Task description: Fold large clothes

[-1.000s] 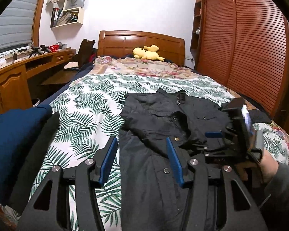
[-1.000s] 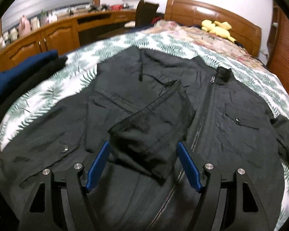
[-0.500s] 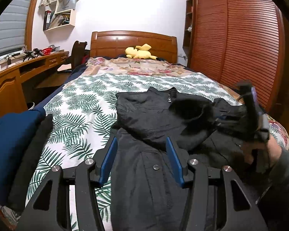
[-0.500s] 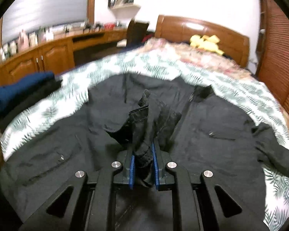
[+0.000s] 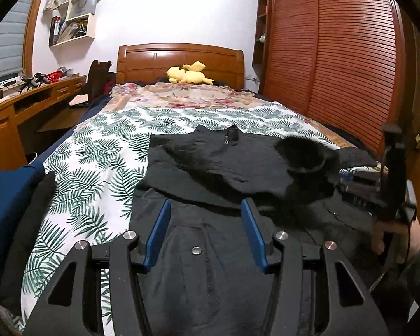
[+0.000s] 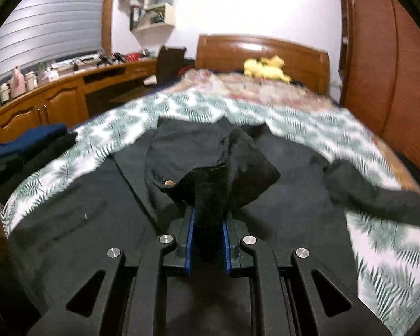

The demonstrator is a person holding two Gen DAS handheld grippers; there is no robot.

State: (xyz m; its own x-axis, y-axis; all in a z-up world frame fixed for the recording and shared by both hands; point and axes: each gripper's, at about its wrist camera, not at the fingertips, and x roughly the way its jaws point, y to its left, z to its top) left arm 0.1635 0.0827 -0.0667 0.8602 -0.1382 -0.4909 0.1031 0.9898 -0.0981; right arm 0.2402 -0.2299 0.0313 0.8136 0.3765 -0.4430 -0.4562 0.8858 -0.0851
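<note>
A black jacket (image 5: 210,168) lies spread on the leaf-print bedspread (image 5: 92,154), collar toward the headboard. My left gripper (image 5: 205,205) hovers open over the jacket's lower front, its blue pads apart with nothing pinched between them. My right gripper (image 6: 208,218) is shut on the cuff of a sleeve (image 6: 210,179), which bunches up above the pads and hangs lifted over the jacket body (image 6: 70,210). In the left wrist view the right gripper (image 5: 358,187) appears at the right edge, held by a hand (image 5: 389,235), with the raised sleeve (image 5: 305,156) trailing from it.
A pile of folded blue and dark clothes (image 5: 5,204) sits at the bed's left edge. A yellow plush toy (image 5: 186,75) lies by the wooden headboard (image 5: 179,58). A slatted wardrobe (image 5: 336,56) stands to the right, a wooden desk (image 5: 28,98) to the left.
The right gripper shut on the sleeve cuff, lifted it and carried it across the jacket to the right. The left gripper drifted slightly and stayed open.
</note>
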